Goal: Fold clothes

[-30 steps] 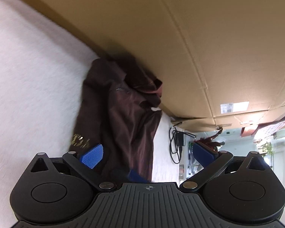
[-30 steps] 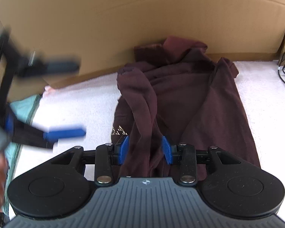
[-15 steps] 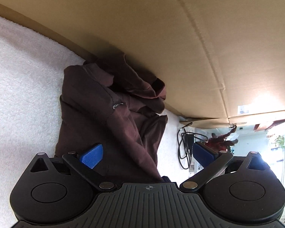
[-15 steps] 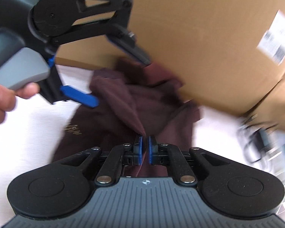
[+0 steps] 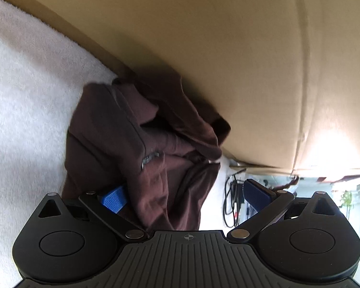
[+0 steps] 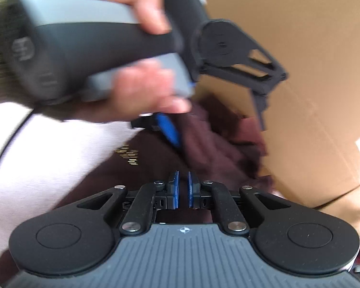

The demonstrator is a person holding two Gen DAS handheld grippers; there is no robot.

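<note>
My right gripper (image 6: 183,189) clenched on dark maroon shirt (image 5: 141,144), my left gripper (image 5: 183,195) released at twelve o'clock, jaws straddling fabric

Strong barrel distortion is noted in both views; straight seams of the cardboard (image 5: 252,60) are bowed and the corners are vignetted black. In the left wrist view, daylight enters from the lower right, where the room is overexposed and a glare patch is thrown on the cardboard. A soft shadow is cast along the box base behind the garment (image 5: 141,148), whose folds are rendered dark with slight smear. The towel (image 5: 24,84) is evenly lit. In the right wrist view, heavy motion blur affects the hand (image 6: 141,88) and garment; only the near gripper body is sharp.
</note>
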